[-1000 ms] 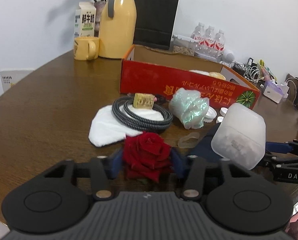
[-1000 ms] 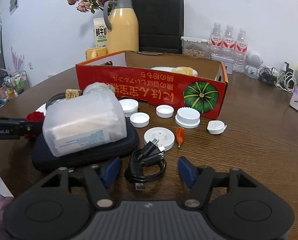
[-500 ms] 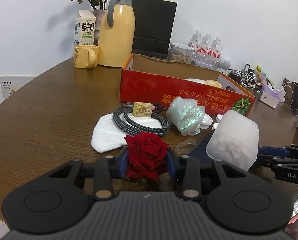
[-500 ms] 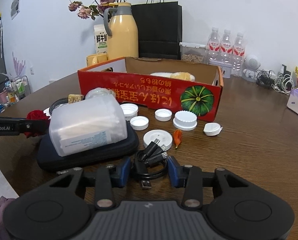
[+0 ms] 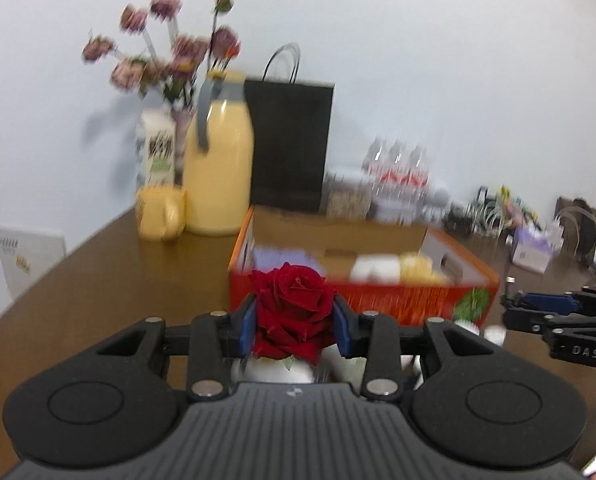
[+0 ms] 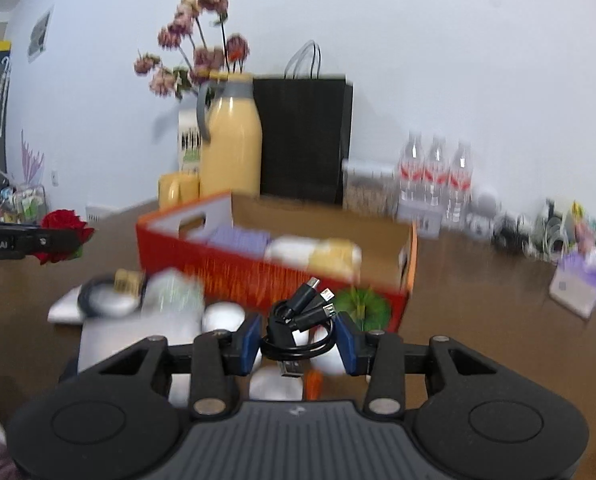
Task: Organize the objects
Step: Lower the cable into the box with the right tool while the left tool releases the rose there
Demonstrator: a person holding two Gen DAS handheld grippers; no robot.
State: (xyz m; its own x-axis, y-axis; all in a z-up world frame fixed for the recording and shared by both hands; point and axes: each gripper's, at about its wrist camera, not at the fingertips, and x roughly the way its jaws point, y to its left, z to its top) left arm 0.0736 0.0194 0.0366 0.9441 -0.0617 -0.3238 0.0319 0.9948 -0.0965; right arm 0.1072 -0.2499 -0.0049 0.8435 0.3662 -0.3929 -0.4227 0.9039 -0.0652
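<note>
In the left wrist view, the left gripper [image 5: 293, 326] is squeezing a red rose [image 5: 291, 310], near the red box [image 5: 418, 300]; in the right wrist view, the right gripper [image 6: 298, 338] is pinching a black cable [image 6: 298, 324], above the table [image 6: 478, 300]

A plain white wall [image 6: 438, 48] backs a dark brown wooden tabletop [image 5: 97, 280]. Against the wall stand a black paper bag [image 6: 304, 140], a yellow jug [image 6: 229, 144] and dried flowers [image 5: 169, 56]. Lighting is even.
</note>
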